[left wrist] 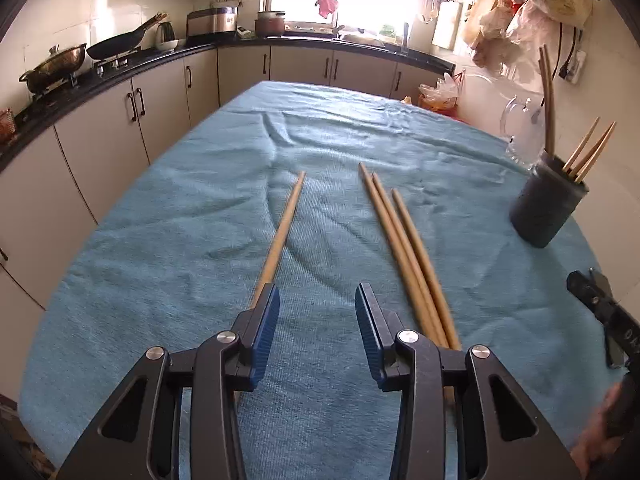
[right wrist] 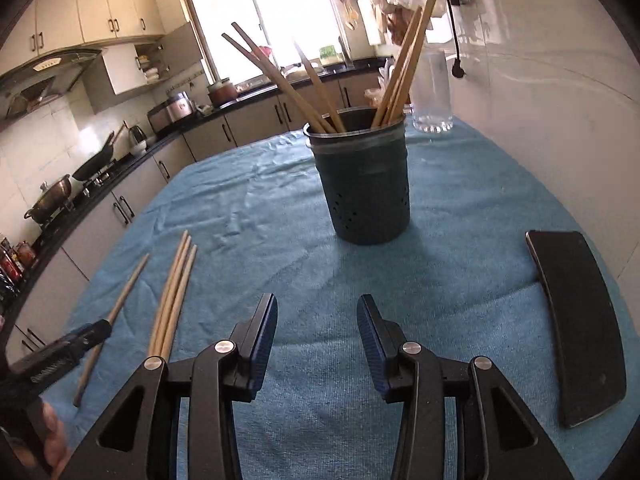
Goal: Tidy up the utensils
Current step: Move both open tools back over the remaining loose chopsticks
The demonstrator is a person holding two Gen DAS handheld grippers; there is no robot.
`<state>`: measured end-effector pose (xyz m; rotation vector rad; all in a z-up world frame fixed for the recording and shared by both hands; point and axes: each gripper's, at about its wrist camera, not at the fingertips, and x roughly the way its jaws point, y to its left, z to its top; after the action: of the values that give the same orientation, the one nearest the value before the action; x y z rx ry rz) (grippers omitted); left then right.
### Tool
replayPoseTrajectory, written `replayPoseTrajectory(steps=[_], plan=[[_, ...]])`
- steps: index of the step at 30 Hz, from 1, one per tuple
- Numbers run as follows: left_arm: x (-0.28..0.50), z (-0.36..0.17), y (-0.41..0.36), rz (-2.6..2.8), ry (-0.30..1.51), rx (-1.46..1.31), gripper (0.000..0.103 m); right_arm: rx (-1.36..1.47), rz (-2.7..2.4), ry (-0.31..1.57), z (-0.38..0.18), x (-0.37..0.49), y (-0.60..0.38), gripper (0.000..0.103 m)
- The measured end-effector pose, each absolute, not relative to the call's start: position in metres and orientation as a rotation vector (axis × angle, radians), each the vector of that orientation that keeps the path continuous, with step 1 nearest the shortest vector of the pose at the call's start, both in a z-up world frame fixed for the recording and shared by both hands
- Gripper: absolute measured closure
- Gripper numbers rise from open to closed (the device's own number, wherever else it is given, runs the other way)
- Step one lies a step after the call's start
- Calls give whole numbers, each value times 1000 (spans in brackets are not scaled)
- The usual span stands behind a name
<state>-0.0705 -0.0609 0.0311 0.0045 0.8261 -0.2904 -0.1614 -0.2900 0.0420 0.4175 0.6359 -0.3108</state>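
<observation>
Left tool (left wrist: 317, 312): jaws apart, nothing between them, angled down over the blue cloth (left wrist: 200, 208) on the desk. It straddles bare cloth between the single chopstick (left wrist: 282, 232), just outside its left finger, and the bundle of three chopsticks (left wrist: 404, 256), just outside its right finger. Likely lining up for one of them.

Right tool (right wrist: 317, 316): jaws apart, empty, aimed at the dark utensil holder (right wrist: 362, 184), which stands upright ahead of it and already carries several chopsticks leaning against its rim. Loose chopsticks lie well to the holder's left; a dark phone (right wrist: 576, 328) lies flat to its right, a clear glass jug (right wrist: 432, 92) just behind it.
</observation>
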Motion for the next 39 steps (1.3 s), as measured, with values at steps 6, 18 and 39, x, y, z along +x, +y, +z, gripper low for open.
replayPoseTrajectory(steps=[6,18,39], plan=[[-71,33,-55,-314,812,-24,57,459,-295,649,36,-162,-293,58],[-72,30,-63,-316,810,9,57,459,-303,654,35,-162,-291,58],[-67,25,-61,-312,858,-5,57,488,-276,646,33,-164,-293,58]])
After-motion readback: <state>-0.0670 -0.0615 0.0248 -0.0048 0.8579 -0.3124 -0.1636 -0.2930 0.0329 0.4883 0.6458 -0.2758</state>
